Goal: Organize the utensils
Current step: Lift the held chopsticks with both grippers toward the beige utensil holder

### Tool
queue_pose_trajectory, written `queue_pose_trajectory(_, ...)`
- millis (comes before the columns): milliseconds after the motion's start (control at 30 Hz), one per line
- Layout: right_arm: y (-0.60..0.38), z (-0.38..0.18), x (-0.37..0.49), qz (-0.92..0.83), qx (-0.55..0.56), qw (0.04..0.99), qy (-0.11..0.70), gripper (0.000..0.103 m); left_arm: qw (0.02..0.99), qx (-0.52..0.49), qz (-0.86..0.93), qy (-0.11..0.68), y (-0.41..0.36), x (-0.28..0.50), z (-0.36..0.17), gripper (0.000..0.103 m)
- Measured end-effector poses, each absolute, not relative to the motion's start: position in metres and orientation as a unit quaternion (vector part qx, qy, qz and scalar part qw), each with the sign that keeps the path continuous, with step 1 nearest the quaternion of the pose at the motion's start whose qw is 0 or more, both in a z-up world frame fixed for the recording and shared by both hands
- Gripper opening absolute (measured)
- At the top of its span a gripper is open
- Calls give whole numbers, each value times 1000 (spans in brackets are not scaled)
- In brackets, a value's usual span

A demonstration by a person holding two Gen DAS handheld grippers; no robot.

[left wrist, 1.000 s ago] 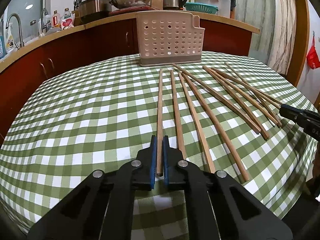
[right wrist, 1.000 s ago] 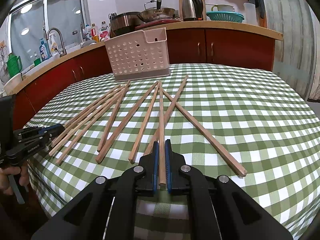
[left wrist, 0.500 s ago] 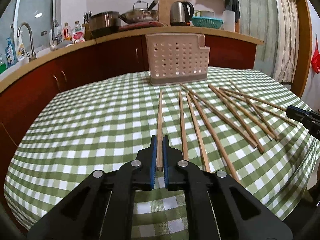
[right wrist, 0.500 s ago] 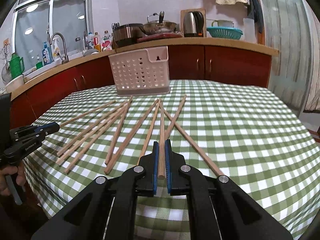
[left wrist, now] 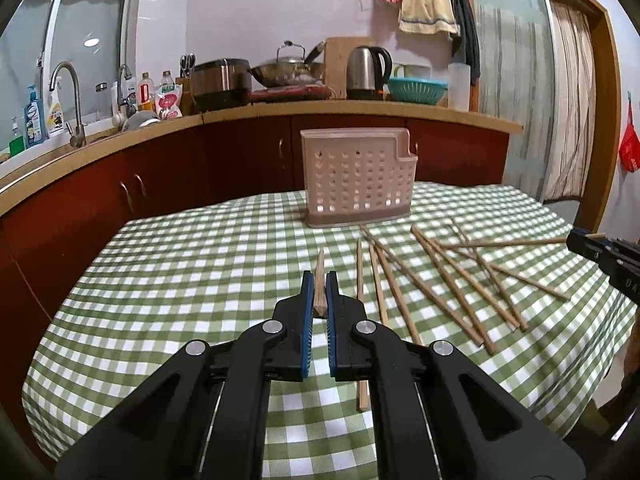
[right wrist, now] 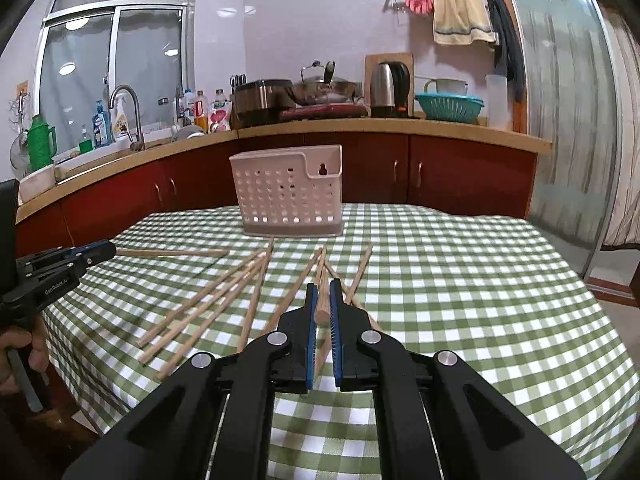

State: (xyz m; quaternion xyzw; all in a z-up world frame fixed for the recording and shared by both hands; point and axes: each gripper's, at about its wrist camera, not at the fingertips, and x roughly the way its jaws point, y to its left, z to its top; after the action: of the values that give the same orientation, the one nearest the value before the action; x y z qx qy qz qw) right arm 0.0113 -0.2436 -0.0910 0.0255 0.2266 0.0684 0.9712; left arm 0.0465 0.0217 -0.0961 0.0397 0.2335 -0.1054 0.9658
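Now L gripper [left wrist: 319, 294] pinching chopstick [left wrist: 319, 280]; R gripper [right wrist: 323, 304] pinching another chopstick [right wrist: 322, 296], both lifted.

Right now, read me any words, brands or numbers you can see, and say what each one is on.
"GenRobot.AI" on the side of the left gripper, as best it reads.
"DA", cut off by the frame edge, on the right gripper.
Labels on the bottles by the sink: too small and blurred to read.

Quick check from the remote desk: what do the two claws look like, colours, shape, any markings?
Both the left claw and the right claw are matte black plastic with flat blue ribbed pads and silver round pivot screws. The left claw's side carries white lettering, roughly "GenRobot". A bare hand grips its handle; no cables or sleeves visible.
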Motion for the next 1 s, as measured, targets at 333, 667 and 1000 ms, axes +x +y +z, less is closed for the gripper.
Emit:
queue_pose_trajectory(333, -240, -57, 7, 67, 25, 978, 198, 7, 971, 4, -111, 210, 35, 41, -60, 6)
queue_pose_trajectory(667, -238, -40, 29, 73, 24, 980, 186, 7, 971, -11, -119, 208, 38, 58, -39, 6)
queue_pose_trajectory(1000, -228, -27, 61, 80, 12, 981, 174, 7, 972, -10, -123, 200, 35, 84, -29, 6)
